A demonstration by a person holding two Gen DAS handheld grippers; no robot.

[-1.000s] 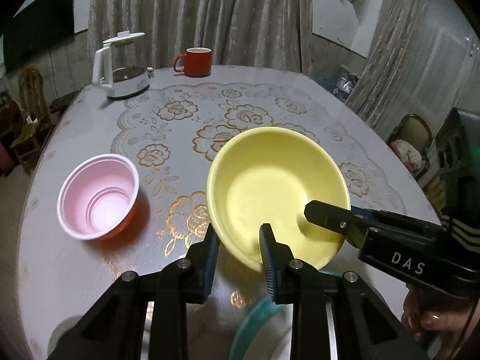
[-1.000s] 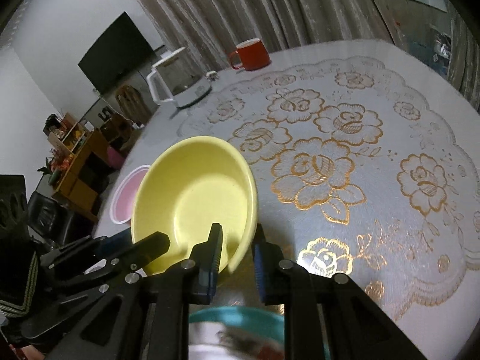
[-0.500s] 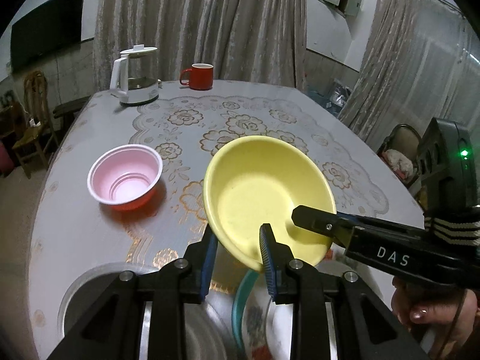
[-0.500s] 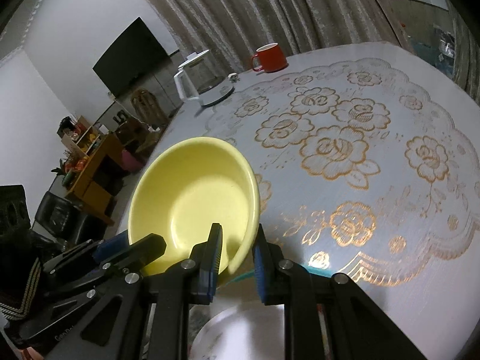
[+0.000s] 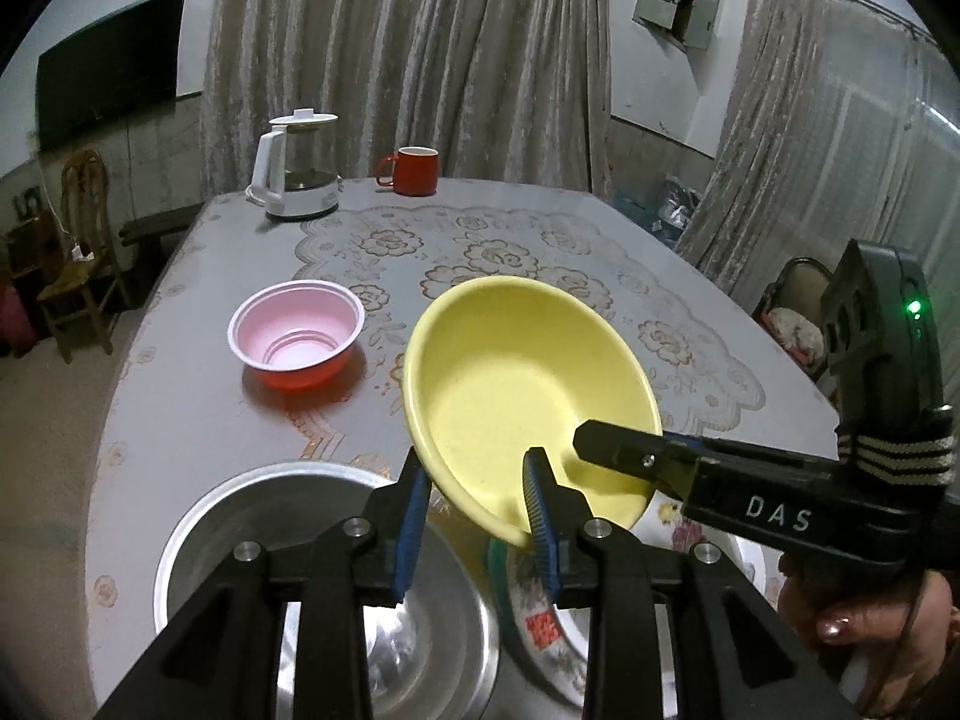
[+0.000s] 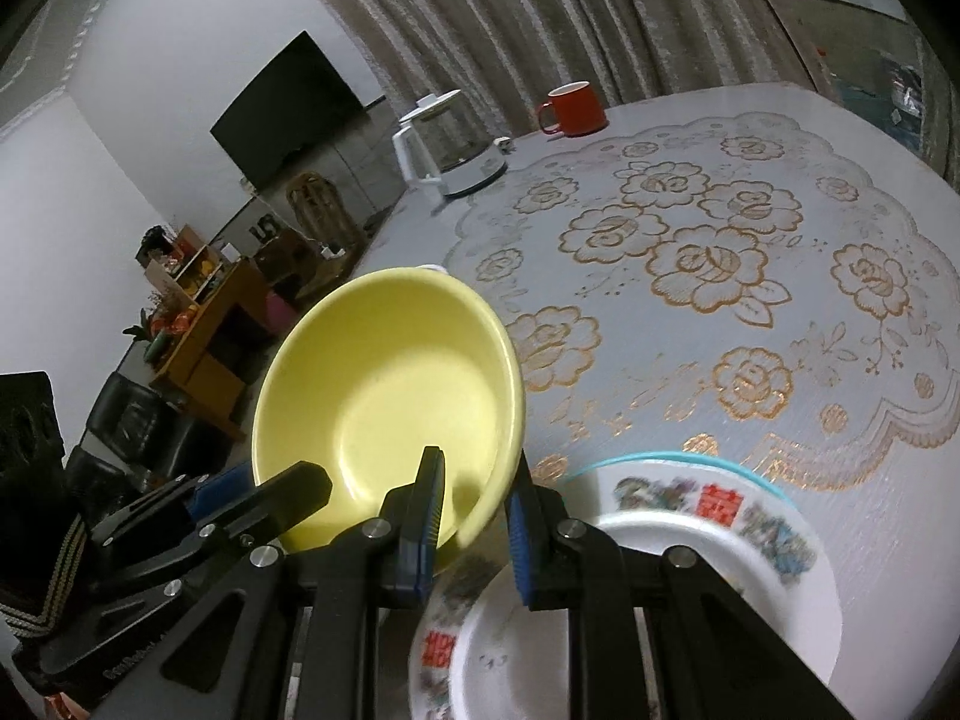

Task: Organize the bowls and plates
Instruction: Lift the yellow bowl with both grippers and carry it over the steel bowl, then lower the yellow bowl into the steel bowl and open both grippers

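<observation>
A yellow bowl (image 5: 516, 384) hangs tilted in the air, held from both sides. My left gripper (image 5: 477, 495) is shut on its near-left rim. My right gripper (image 6: 474, 501) is shut on its right rim, and it also shows in the left wrist view (image 5: 600, 441). The bowl also shows in the right wrist view (image 6: 384, 396). Below it lie a steel bowl (image 5: 252, 516) at the near left and a white patterned plate with a teal rim (image 6: 708, 540). A pink bowl (image 5: 297, 333) stands on the table further left.
A white kettle (image 5: 294, 165) and a red mug (image 5: 411, 171) stand at the far end of the oval table (image 5: 600, 228), which has a floral cloth. Chairs stand beside the table on both sides.
Both grippers have lifted the yellow bowl and pulled it back toward the near edge. The steel bowl and the patterned plate have come into view beneath it.
</observation>
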